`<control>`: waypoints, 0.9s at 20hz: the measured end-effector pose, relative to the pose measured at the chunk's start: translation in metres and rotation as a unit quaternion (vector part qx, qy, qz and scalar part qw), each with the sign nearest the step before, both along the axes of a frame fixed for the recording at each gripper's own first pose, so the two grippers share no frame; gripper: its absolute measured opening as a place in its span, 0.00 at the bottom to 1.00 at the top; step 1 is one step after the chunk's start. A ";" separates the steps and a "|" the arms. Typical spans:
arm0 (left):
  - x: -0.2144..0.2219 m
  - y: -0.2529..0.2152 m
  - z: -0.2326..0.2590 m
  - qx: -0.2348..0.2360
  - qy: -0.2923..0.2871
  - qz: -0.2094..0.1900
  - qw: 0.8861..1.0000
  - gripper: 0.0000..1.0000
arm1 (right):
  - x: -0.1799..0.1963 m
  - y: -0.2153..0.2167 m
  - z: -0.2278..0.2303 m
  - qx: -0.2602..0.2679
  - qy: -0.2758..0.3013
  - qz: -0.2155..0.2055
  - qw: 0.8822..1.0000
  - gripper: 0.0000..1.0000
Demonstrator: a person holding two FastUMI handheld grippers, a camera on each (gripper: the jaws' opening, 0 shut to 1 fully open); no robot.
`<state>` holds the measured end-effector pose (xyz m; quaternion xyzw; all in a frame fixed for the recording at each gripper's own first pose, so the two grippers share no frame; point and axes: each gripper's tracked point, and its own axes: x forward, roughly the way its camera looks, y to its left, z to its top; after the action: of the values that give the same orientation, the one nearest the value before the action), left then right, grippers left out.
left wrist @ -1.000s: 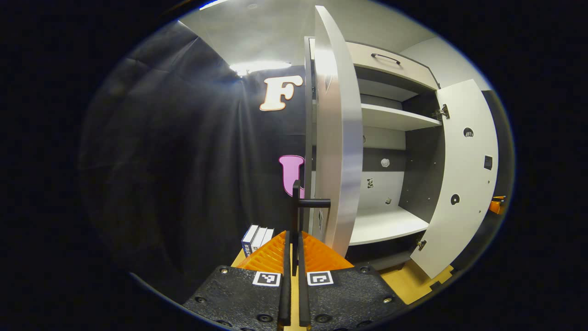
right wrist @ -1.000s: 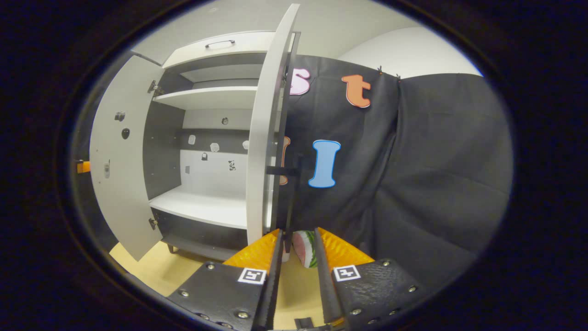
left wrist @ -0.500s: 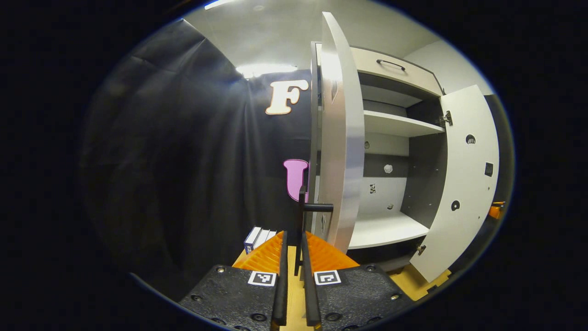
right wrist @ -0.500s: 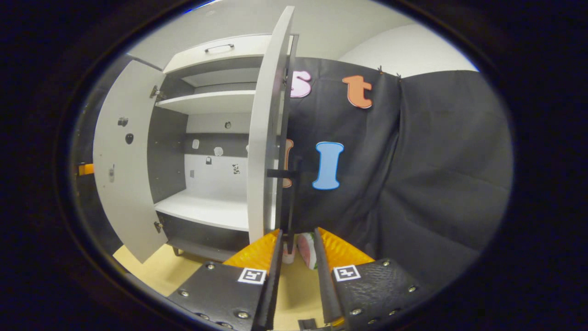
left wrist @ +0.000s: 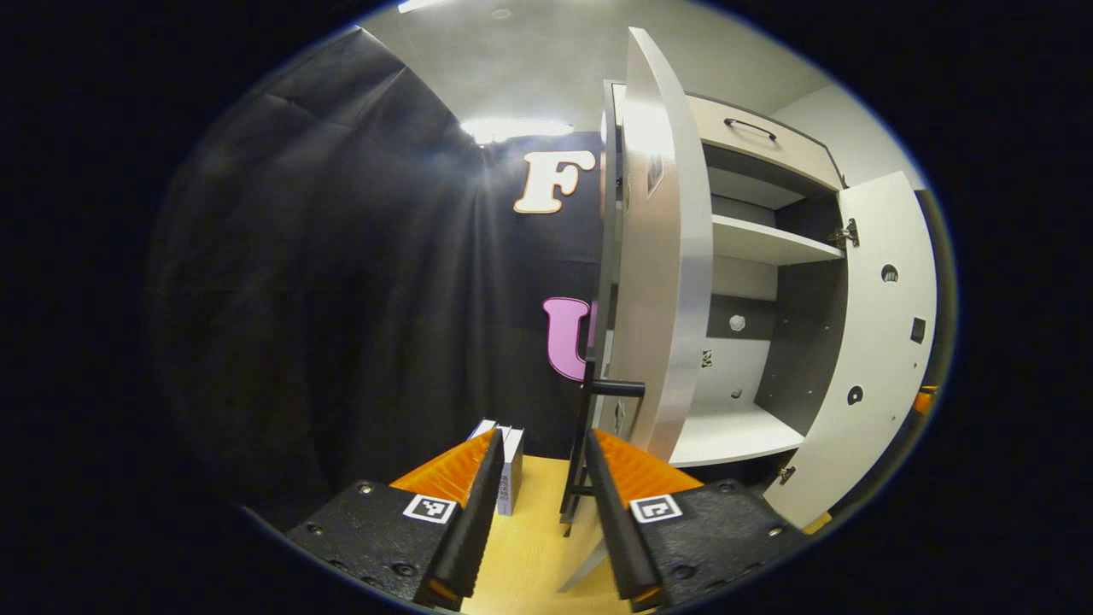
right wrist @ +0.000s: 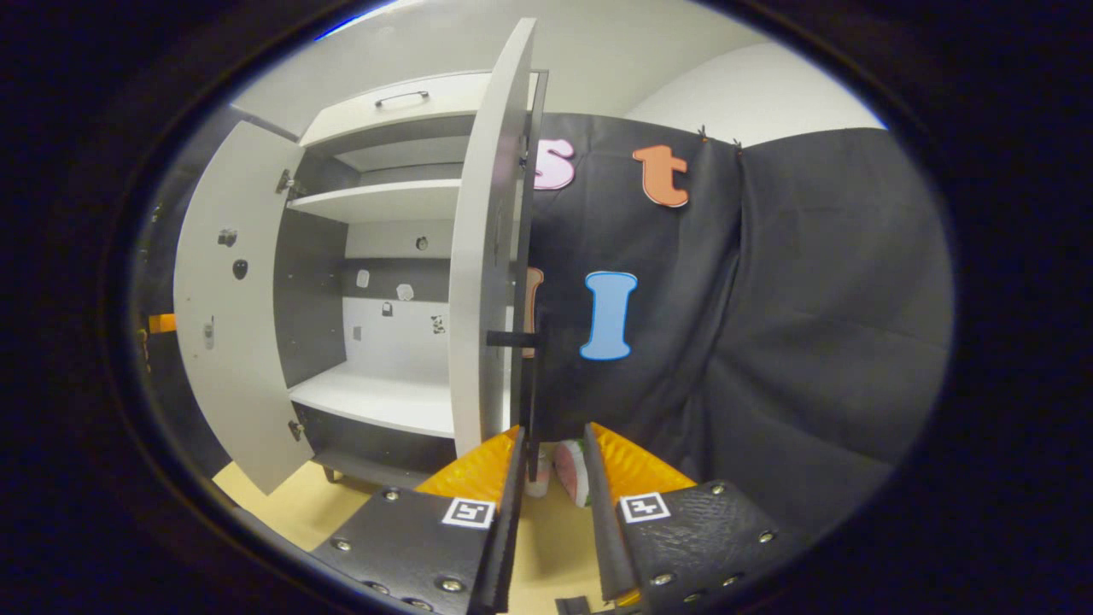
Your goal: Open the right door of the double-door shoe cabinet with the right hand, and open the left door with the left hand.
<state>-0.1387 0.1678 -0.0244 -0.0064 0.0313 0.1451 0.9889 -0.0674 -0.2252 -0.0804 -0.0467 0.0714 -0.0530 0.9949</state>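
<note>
The shoe cabinet stands with both doors swung out. In the left gripper view the left door shows edge-on, and its black bar handle hangs between my fingers, close to the right one. My left gripper is open, clear of the handle on the left side. The right door stands wide farther off. In the right gripper view the right door is edge-on. Its handle sits by the left finger of my open right gripper. The left door stands open beyond.
A drawer with a dark handle tops the cabinet. Small books stand on the wooden floor left of the left door. A watermelon-patterned object lies on the floor past the right door. Black cloth walls flank both doors.
My left gripper, shut on the left door's handle a second ago, has spread wide and let it go. The right gripper has kept its gap and barely moved.
</note>
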 end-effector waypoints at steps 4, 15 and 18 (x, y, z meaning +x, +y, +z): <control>-0.006 0.007 0.000 -0.005 -0.001 0.019 1.000 0.80 | 0.005 0.002 -0.001 0.002 0.003 0.006 1.000 0.31; -0.034 -0.032 0.034 0.018 -0.011 0.022 1.000 0.90 | 0.001 0.015 0.009 0.013 -0.001 0.026 1.000 0.39; -0.037 -0.061 0.055 0.009 -0.034 0.013 0.999 0.90 | -0.005 0.020 0.024 0.025 -0.009 0.030 0.999 0.39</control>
<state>-0.1757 0.1072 0.0309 -0.0026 -0.0037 0.1581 0.9874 -0.0728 -0.2053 -0.0560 -0.0239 0.0621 -0.0217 0.9975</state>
